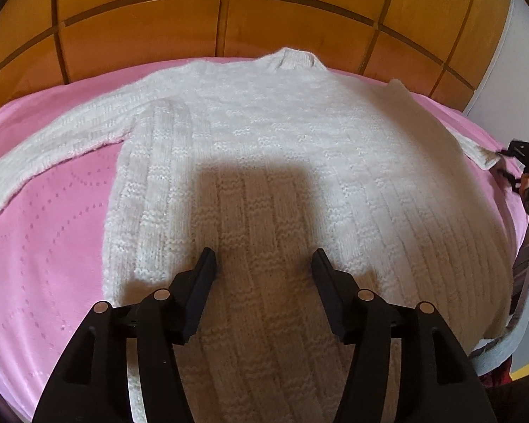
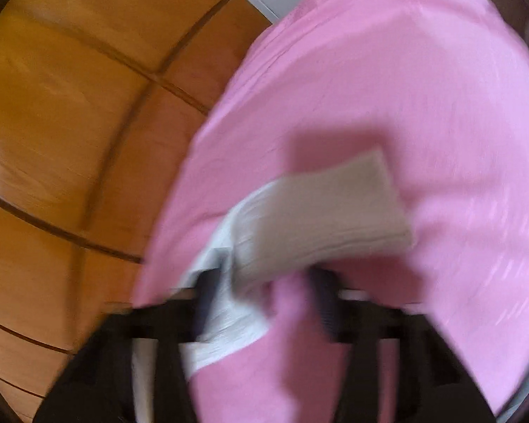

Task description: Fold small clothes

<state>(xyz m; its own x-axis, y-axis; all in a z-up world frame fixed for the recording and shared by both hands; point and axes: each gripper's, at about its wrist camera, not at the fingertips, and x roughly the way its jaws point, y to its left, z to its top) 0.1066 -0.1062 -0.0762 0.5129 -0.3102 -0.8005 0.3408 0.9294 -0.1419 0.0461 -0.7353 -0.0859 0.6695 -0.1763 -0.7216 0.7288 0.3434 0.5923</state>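
Sweater [image 1: 264,148] lies flat on your pink bedspread [image 1: 53,229], collar at twelve o'clock, one sleeve stretched out toward nine. Your left gripper [image 1: 264,261] hovers half-open and empty over the hem, while your right gripper [image 2: 264,289], blurred, looks closed on the other cuff [image 2: 321,208]. Carry that cuff across the chest, keeping it low and taut.

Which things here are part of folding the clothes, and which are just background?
Part of the job:
- white knitted sweater
- its sleeve cuff
- left tongs, open above the sweater
- right tongs at the cuff; the grip is blurred

Background:
- pink bedspread
- wooden panelled headboard
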